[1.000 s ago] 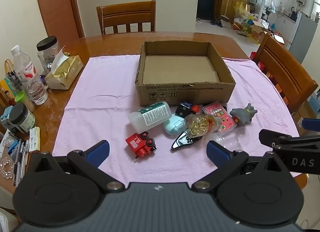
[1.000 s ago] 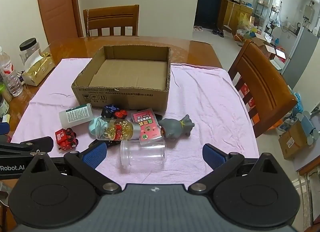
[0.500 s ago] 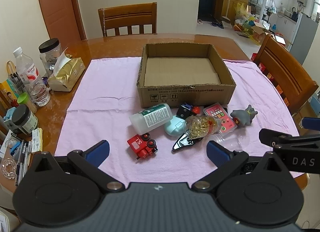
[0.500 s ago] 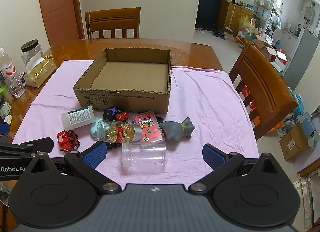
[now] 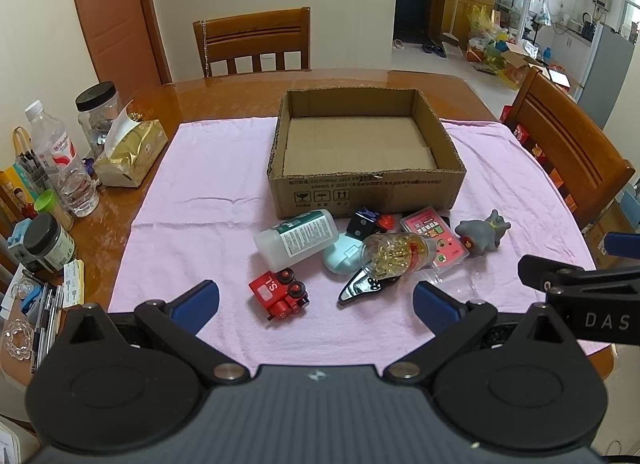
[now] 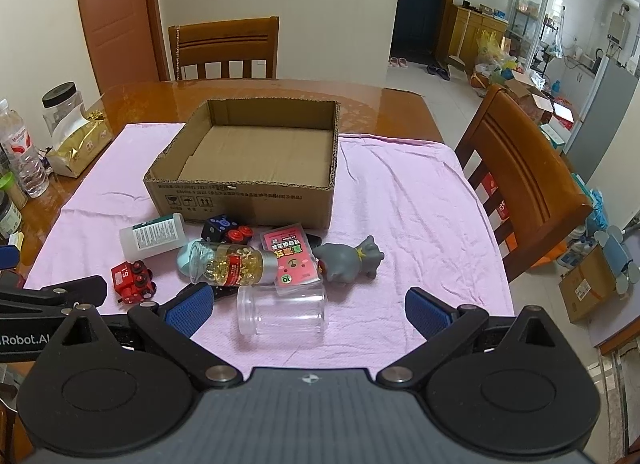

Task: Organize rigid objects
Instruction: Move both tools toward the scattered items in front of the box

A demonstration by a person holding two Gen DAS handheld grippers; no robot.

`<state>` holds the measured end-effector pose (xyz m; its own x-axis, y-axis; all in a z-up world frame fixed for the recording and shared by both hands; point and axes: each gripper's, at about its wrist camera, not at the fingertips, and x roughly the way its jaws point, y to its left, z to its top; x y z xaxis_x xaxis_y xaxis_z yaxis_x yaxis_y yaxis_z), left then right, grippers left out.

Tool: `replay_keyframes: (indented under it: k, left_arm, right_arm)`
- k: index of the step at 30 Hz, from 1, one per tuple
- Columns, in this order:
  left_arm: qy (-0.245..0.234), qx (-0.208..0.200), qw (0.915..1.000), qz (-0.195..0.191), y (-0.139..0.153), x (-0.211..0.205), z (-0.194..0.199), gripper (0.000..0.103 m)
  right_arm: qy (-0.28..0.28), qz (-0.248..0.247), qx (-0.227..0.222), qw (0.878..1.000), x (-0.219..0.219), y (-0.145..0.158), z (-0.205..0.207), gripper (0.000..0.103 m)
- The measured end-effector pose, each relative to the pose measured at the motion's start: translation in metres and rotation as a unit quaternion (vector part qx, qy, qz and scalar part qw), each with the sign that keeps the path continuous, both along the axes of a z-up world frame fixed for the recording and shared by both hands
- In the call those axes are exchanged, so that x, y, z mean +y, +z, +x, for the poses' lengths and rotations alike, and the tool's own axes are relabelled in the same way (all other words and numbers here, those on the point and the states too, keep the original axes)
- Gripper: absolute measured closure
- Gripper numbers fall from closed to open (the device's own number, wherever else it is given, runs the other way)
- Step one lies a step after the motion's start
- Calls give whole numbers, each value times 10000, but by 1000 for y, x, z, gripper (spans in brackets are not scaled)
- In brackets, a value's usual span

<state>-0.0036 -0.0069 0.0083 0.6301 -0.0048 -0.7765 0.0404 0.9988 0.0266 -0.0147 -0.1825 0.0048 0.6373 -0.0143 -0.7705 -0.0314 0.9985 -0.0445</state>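
Note:
An empty cardboard box [image 5: 366, 189] [image 6: 244, 199] stands on a pink cloth [image 5: 200, 199]. In front of it lie a white bottle [image 5: 298, 238], a red toy train [image 5: 280, 294], a bottle of gold capsules [image 5: 396, 256], a pink card pack [image 5: 434, 234], a grey toy animal [image 5: 482, 229], a black die [image 5: 362, 217], a teal case [image 5: 340, 256] and a clear jar [image 6: 282, 310]. My left gripper [image 5: 316, 302] is open and empty, near side of the train. My right gripper [image 6: 308, 310] is open and empty, on either side of the clear jar.
On the table's left edge stand a water bottle [image 5: 64, 167], a tissue pack [image 5: 130, 151], jars [image 5: 98, 113] and pens. Wooden chairs stand at the far side [image 5: 254, 41] and the right [image 5: 568, 147]. The right gripper shows in the left wrist view [image 5: 580, 284].
Both grippers have pulled back and risen slightly, so the box and objects sit a little lower and farther in view. Nothing on the table has moved.

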Motion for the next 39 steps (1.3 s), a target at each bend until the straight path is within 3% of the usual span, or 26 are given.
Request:
replay_keyframes:
  k: [39]
  left_arm:
    - [54,-112,9999,102,10,-15,-4,1]
  right_arm:
    - [238,63,-141,9996,-12,13,-6,0]
